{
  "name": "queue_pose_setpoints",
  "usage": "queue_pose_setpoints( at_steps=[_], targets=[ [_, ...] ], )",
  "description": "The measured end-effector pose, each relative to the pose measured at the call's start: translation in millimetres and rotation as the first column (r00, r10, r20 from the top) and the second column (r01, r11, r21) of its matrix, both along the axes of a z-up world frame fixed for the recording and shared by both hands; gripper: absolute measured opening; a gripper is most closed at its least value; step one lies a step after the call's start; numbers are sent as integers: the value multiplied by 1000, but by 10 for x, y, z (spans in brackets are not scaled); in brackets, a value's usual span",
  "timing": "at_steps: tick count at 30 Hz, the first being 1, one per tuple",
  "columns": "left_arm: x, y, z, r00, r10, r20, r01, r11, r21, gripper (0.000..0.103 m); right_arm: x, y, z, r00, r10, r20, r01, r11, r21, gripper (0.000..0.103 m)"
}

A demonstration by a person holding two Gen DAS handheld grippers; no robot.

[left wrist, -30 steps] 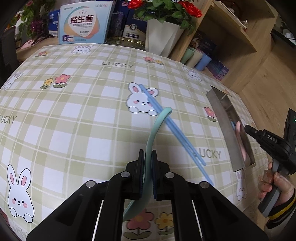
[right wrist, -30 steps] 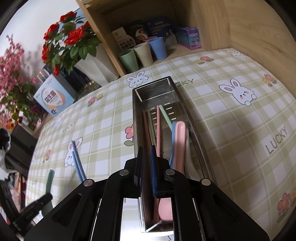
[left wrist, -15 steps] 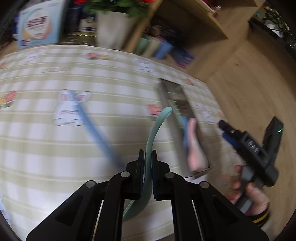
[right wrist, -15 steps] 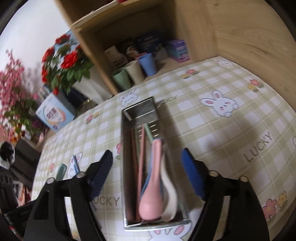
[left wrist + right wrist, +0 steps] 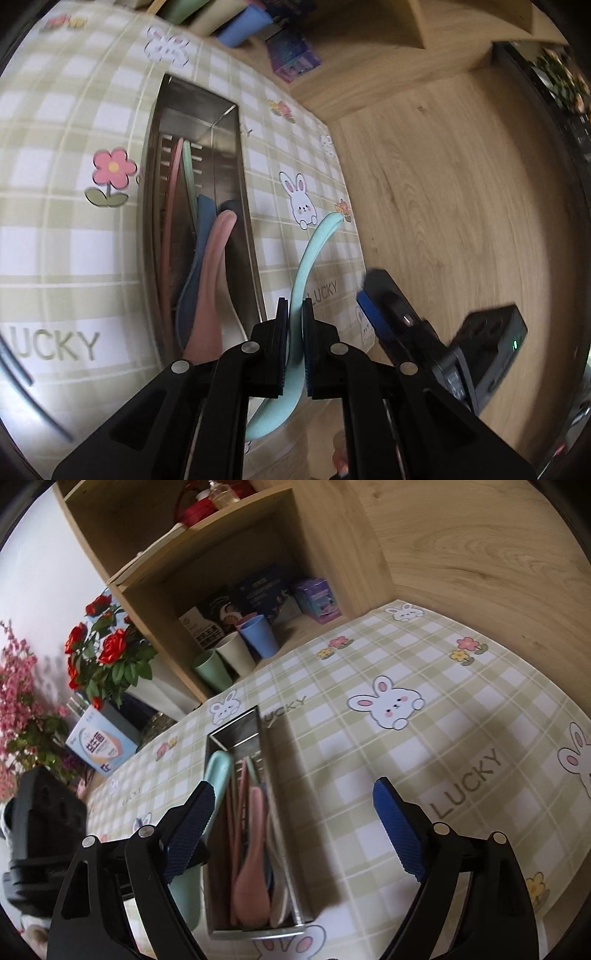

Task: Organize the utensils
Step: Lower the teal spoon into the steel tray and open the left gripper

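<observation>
A: Bench, then tray holding pink and blue spoons. Green spoon's location?

B: Off the bench, clamped mid-handle by the left gripper, beside the tray. Probably light, stiff plastic, smooth; mid-handle hold suits it.

A: Poses?

B: Left aims along the tray. Right gripper hovers over it, fingers spread, empty.

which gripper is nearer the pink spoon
Left, though only just. The left gripper, shut on the green spoon, hangs beside the tray's near end; the open right gripper sits nearby.
</observation>
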State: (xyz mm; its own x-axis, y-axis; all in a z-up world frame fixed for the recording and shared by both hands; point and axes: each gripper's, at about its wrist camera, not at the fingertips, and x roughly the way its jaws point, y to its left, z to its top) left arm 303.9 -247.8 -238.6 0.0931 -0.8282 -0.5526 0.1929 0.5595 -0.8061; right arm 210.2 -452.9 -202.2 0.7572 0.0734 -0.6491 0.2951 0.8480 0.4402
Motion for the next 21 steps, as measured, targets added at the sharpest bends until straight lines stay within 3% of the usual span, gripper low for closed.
queue_pose_setpoints(
  at_steps=[4,12,16,21],
  targets=[
    [72,-43,-181,999,24,-44,-24,1000,2,7,-26,-104,-94,1000,-22,-18,23,999,23,85],
    [65,-118,-333,999,43,0,-43,982,184,8,-26,-99,-166,999,-16,-29,18,999,44,85],
    [78,-86,-259,999,27,34,-34,978,208,23,-19,-62,-145,1000,-10,-27,11,999,43,85],
    [39,84,39,989,3,146,-37,974,224,31,-16,11,-112,1000,4,-26,-3,999,39,85]
  ],
)
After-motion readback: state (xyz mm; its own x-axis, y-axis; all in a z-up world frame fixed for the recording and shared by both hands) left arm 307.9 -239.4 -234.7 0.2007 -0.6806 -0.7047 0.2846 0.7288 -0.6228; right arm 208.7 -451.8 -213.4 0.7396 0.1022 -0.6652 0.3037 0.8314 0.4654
